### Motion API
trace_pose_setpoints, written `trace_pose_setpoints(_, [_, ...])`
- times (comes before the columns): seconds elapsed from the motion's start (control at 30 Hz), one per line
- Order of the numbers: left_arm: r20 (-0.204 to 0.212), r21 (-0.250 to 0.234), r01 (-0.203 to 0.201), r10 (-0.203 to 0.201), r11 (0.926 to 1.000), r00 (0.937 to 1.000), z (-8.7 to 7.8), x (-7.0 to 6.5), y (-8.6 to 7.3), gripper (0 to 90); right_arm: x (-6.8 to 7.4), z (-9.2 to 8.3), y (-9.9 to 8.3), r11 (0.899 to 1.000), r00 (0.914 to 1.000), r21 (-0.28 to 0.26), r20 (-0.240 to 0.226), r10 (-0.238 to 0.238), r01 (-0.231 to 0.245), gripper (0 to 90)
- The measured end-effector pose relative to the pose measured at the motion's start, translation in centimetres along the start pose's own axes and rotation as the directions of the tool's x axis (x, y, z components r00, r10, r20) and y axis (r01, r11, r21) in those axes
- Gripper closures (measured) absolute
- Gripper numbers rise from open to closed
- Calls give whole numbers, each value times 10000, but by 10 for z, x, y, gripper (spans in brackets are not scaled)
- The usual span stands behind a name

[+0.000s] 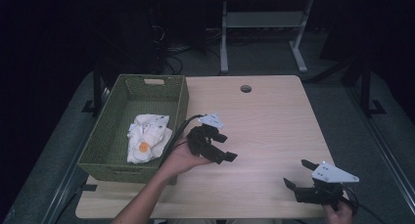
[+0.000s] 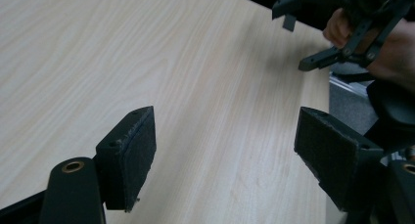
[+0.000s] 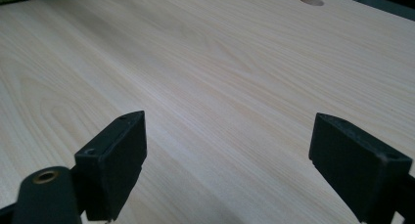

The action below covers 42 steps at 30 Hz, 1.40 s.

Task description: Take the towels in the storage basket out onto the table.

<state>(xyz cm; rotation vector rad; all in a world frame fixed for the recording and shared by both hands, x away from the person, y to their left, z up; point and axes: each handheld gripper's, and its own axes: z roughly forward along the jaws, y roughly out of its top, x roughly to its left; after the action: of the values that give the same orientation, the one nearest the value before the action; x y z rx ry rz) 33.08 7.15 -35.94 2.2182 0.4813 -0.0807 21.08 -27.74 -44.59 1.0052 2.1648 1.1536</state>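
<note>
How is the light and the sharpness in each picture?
High view: table lit, surroundings very dark, basket and cloth fairly sharp. Left gripper view: near pads soft, right gripper beyond blurred, faint shadow under it. Right gripper view: even light, no glare, pads slightly soft.

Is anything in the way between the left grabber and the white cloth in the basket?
Yes. The basket's near wall stands between the left gripper and the white cloth. The gripper is open, pointing away over the table.
</note>
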Motion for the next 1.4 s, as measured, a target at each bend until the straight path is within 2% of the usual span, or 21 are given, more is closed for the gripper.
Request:
trace_pose_setpoints(0.2, [355, 141, 25, -30, 9999, 9994, -23, 12, 7, 239, 0, -1, 0, 10000, 10000, -37, 23, -7, 7, 137])
trace_pose_setpoints(0.27, [415, -149, 233, -227, 9996, 9989, -38, 21, 7, 239, 0, 0, 0, 10000, 10000, -7, -6, -83, 83, 137])
trace_pose_setpoints(0.43, [437, -252, 599, -588, 9979, 9973, -52, 31, 4, 236, 1, 0, 1, 9999, 9999, 26, -31, -106, 106, 137])
trace_pose_setpoints(0.53, [317, -219, 727, -720, 9971, 9969, -61, 36, 2, 236, 1, 0, 1, 9999, 9999, 38, -32, -113, 113, 137])
trace_pose_setpoints(0.63, [213, -236, 681, -676, 9974, 9975, -69, 38, 1, 236, 1, 1, 1, 9999, 9999, 47, -31, -137, 137, 137])
trace_pose_setpoints(0.73, [297, -341, 807, -797, 9962, 9964, -76, 39, -1, 237, 2, 0, 1, 9999, 9999, 24, -44, -112, 112, 137])
trace_pose_setpoints(0.87, [253, -47, 805, -804, 9967, 9964, -85, 43, -4, 236, 2, 1, 1, 9999, 9999, 37, -54, -154, 154, 137])
trace_pose_setpoints(1.07, [204, -71, 1015, -1014, 9948, 9946, -97, 50, -12, 238, 1, 0, 1, 9999, 9999, 31, -40, -132, 132, 137])
trace_pose_setpoints(1.1, [133, -79, 1124, -1122, 9936, 9936, -103, 53, -15, 238, 1, 0, 1, 9999, 9999, 8, -23, -118, 118, 137])
trace_pose_setpoints(1.2, [59, -161, 1265, -1264, 9918, 9920, -110, 56, -19, 238, 1, 0, 1, 9999, 9999, 23, -35, -137, 137, 137])
trace_pose_setpoints(1.23, [-96, -249, 1404, -1406, 9898, 9900, -117, 60, -23, 238, 1, 1, 1, 9998, 9997, 67, -89, -206, 207, 137])
trace_pose_setpoints(1.4, [-209, -335, 1730, -1738, 9843, 9846, -129, 69, -34, 249, 1, 0, 1, 9998, 9998, 72, -66, -181, 181, 137])
